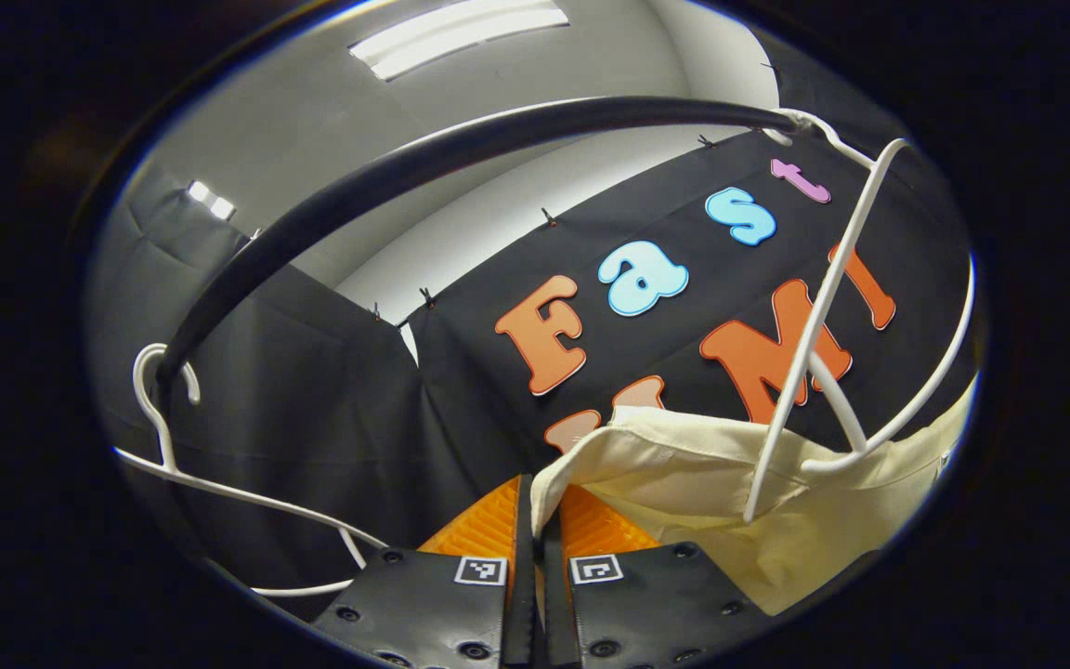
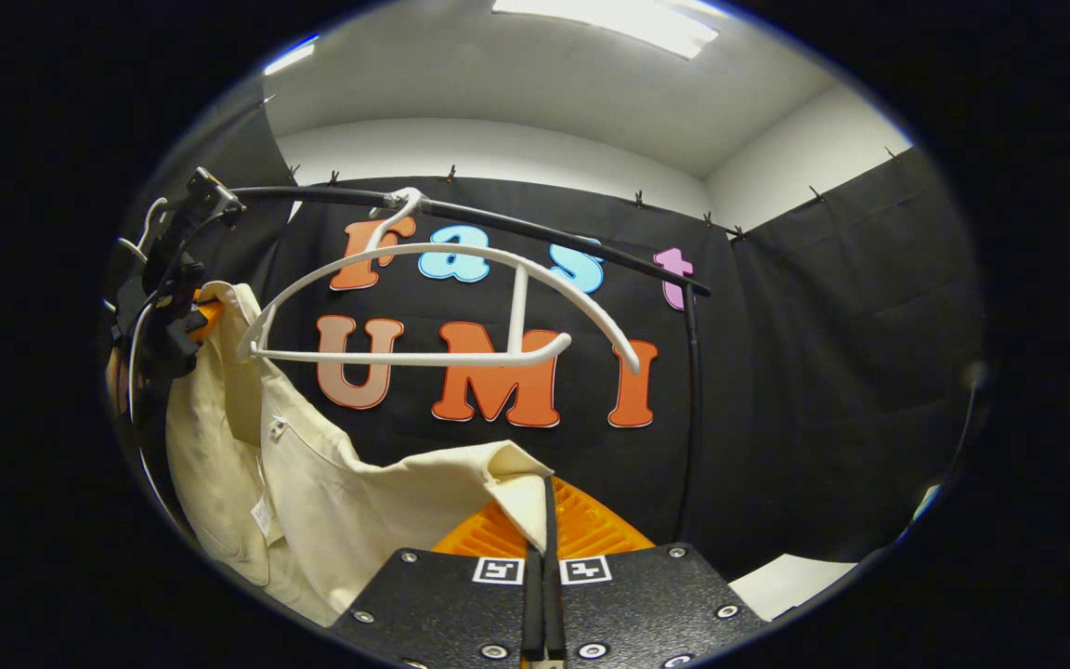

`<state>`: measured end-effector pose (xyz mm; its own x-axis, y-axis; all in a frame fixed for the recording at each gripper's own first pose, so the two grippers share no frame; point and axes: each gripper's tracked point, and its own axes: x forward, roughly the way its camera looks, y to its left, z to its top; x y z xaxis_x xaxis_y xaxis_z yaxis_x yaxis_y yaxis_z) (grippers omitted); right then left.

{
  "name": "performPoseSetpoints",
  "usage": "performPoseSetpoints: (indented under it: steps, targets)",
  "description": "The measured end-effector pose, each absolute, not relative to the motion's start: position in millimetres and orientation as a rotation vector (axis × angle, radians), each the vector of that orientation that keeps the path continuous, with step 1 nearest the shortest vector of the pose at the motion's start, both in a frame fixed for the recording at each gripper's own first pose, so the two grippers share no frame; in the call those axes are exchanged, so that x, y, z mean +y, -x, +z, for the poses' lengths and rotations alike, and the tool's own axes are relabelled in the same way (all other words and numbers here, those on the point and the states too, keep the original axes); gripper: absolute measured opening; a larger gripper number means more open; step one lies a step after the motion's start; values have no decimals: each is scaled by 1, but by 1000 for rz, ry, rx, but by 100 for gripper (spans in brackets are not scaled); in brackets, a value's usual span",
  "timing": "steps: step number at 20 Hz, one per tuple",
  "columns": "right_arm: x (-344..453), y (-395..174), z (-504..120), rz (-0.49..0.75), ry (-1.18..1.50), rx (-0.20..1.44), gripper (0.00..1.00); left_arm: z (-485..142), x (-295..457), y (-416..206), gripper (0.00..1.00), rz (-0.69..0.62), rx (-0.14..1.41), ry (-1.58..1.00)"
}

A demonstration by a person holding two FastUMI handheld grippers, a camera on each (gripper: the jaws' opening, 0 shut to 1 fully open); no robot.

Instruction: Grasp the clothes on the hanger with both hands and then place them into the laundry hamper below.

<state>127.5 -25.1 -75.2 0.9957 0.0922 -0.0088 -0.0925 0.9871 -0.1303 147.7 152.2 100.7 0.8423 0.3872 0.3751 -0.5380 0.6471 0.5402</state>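
Left gripper: fingers pressed together, pinching one edge of the cream shirt. Shirt slung between both grippers, long axis running left to right, already clear below the white hanger on the rail. Right gripper: pinching the other edge. Hamper presumably straight down.

Black rail, ceiling lights.

Matt cloth shirt, glossy plastic hanger
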Motion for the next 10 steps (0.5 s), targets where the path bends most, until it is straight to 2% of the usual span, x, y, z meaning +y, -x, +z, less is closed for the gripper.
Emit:
performPoseSetpoints:
  steps: [10]
  targets:
    - [7,-95,-81,178,154,46,0,46,184,-83,11,565,-152,-681]
